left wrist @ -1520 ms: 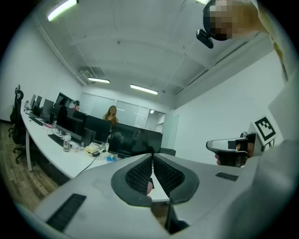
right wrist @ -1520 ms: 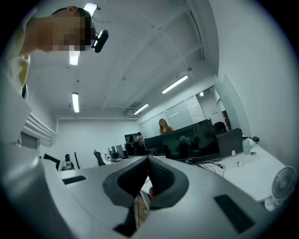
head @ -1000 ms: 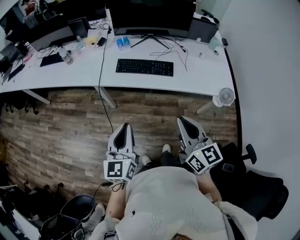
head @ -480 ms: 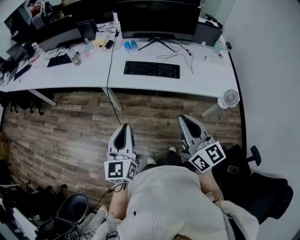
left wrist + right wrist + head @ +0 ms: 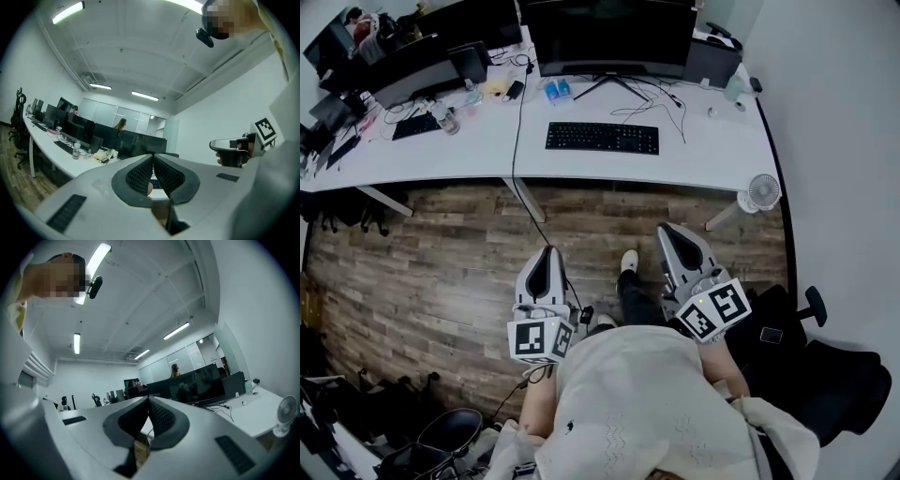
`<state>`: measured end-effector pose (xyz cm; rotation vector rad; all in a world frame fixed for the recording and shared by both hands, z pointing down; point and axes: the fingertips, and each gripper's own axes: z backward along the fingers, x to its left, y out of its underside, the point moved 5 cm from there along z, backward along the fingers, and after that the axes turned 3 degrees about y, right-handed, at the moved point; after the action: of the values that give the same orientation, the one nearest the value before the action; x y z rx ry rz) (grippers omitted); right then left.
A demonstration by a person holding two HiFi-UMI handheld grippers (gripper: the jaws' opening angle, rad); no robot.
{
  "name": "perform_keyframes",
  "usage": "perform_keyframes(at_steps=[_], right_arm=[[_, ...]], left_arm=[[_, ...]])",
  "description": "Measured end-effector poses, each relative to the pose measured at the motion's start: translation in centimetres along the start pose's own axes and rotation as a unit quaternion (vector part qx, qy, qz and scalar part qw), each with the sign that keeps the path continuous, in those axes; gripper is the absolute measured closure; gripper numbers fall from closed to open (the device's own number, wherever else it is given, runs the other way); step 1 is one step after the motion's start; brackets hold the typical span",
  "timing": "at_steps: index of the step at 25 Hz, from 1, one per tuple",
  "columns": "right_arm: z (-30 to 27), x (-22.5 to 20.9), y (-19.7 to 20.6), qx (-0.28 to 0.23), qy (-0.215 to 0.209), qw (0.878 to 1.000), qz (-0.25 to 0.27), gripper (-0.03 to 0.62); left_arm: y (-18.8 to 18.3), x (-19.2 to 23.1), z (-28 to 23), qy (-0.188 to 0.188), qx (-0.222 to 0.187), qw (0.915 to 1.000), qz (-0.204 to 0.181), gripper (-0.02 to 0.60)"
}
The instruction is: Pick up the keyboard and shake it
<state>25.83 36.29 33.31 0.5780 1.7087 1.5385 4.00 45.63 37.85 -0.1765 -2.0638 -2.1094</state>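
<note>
The black keyboard [image 5: 602,138] lies flat on the white desk [image 5: 712,155], in front of a dark monitor [image 5: 609,36]. My left gripper [image 5: 546,258] and right gripper [image 5: 668,232] are held close to the person's body, above the wooden floor and well short of the desk. Both point toward the desk. In the left gripper view the jaws of the left gripper [image 5: 153,157] meet with nothing between them, and the right gripper [image 5: 229,150] shows off to the side. The right gripper [image 5: 149,401] is likewise shut and empty in its own view.
A small white fan [image 5: 757,192] stands on the floor at the desk's right end. A cable [image 5: 525,187] hangs down by the desk leg. A black office chair [image 5: 825,375] is behind at the right. A second keyboard [image 5: 417,122] and a bottle [image 5: 447,117] sit on the left desk.
The person has taken a step toward the desk, one foot now forward between the grippers. Both grippers stay shut and keep their place in front of the body.
</note>
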Motion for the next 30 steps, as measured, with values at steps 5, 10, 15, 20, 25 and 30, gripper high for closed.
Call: perform_keyframes(at_steps=[5, 10, 15, 20, 25, 30], right_arm=[[-2.4, -1.6, 0.1, 0.003, 0.004, 1.000, 0.004, 0.594], [-6.3, -3.2, 0.7, 0.020, -0.011, 1.000, 0.001, 0.594], [-10.9, -5.3, 1.1, 0.034, -0.021, 0.999, -0.007, 0.594], [-15.6, -7.7, 0.9, 0.050, -0.033, 0.998, -0.008, 0.594], [-19.8, -10.4, 0.5, 0.063, -0.041, 0.997, -0.006, 0.594], [-23.6, -13.1, -0.9, 0.062, -0.062, 0.996, -0.001, 0.594]], left_arm=[[0.1, 0.6, -1.9, -0.006, -0.005, 1.0000, 0.001, 0.560], [0.7, 2.3, -4.7, -0.023, 0.007, 0.9997, 0.000, 0.560], [1.0, 4.4, -8.4, -0.038, 0.014, 0.9992, 0.003, 0.560], [0.6, 6.5, -12.7, -0.055, 0.016, 0.9984, 0.002, 0.560], [0.1, 7.7, -16.3, -0.079, 0.009, 0.9968, 0.007, 0.560], [-0.2, 8.3, -20.5, -0.092, 0.010, 0.9957, 0.005, 0.560]])
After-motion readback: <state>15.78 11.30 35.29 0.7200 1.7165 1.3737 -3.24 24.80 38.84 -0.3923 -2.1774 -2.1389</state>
